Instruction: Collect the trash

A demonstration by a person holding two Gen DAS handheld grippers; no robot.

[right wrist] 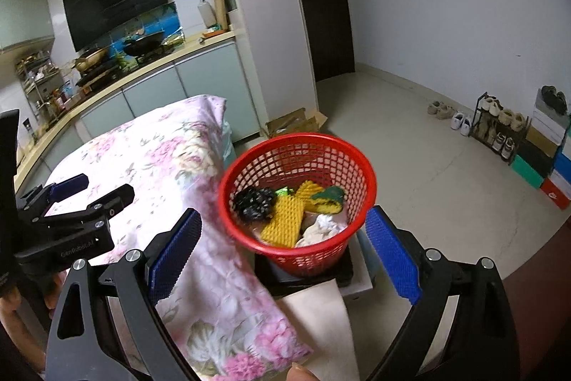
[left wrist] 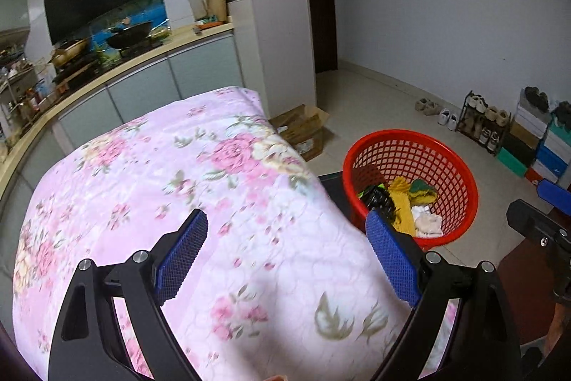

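Observation:
A red mesh basket (right wrist: 296,139) stands on a dark stand beside the table, holding a yellow foam net (right wrist: 285,220), a crumpled black bag (right wrist: 255,200), white tissue (right wrist: 321,227) and a green scrap. My right gripper (right wrist: 283,216) hovers just in front of it, open, its pads apart from the basket's sides. My left gripper (left wrist: 287,218) is open over the pink floral cloth (left wrist: 160,166), empty, with the basket (left wrist: 410,135) to its right. In the right wrist view the left gripper (right wrist: 96,190) appears at the left over the cloth.
A kitchen counter (left wrist: 142,59) with a wok and a range hood runs behind the table. An open cardboard box (right wrist: 296,122) lies on the tiled floor beyond the basket. A shoe rack (right wrist: 499,127) and stacked boxes line the right wall. A fingertip shows at the bottom edge.

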